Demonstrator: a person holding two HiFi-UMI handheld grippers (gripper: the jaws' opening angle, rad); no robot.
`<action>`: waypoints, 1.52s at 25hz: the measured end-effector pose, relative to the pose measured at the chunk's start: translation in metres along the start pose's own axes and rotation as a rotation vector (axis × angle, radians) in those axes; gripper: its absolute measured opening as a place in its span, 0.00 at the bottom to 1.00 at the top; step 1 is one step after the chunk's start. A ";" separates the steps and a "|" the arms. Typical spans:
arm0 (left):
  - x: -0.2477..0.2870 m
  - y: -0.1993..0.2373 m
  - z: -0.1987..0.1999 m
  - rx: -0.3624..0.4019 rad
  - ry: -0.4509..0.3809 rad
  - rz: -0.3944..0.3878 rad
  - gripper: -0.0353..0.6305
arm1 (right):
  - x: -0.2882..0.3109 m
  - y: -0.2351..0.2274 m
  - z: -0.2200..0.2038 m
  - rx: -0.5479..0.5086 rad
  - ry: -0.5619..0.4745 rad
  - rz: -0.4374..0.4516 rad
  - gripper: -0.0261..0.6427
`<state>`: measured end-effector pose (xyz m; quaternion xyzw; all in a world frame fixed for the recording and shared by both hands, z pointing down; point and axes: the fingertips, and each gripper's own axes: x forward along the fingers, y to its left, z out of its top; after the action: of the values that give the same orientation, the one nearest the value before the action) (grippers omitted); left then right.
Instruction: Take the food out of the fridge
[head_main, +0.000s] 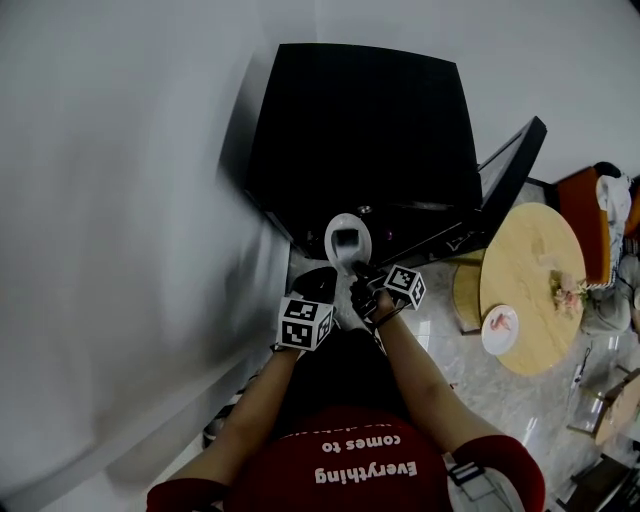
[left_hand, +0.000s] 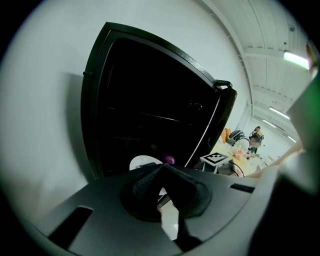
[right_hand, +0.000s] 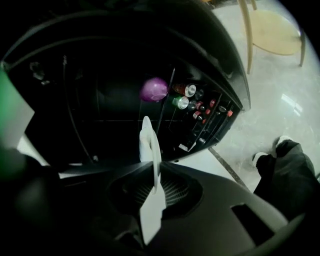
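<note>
While the right gripper (right_hand: 152, 167) pinches the rim of a white plate (right_hand: 149, 142) seen edge-on, the left gripper (left_hand: 162, 169) has its jaws pressed together just beside that plate. A round purple food (right_hand: 154, 89) shows past the plate's far edge, against the dark inside of the open black fridge (head_main: 360, 120), with cans (right_hand: 186, 90) racked at its right side.

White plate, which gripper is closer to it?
Right. The right gripper grips the white plate by its rim; the left gripper, jaws together, sits beside it.
</note>
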<state>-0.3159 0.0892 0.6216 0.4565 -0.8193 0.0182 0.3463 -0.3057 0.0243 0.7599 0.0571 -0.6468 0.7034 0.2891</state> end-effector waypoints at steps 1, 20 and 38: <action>-0.002 -0.004 0.001 0.002 -0.003 -0.005 0.06 | -0.007 0.001 -0.002 0.000 0.004 0.012 0.09; -0.089 -0.093 0.002 0.095 -0.045 -0.097 0.06 | -0.168 0.074 -0.050 -0.102 0.130 0.219 0.09; -0.045 -0.251 0.000 0.322 -0.012 -0.453 0.06 | -0.320 0.018 -0.017 -0.080 -0.087 0.283 0.09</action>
<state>-0.1097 -0.0241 0.5233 0.6772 -0.6850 0.0676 0.2598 -0.0453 -0.0662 0.5962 -0.0157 -0.6878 0.7077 0.1610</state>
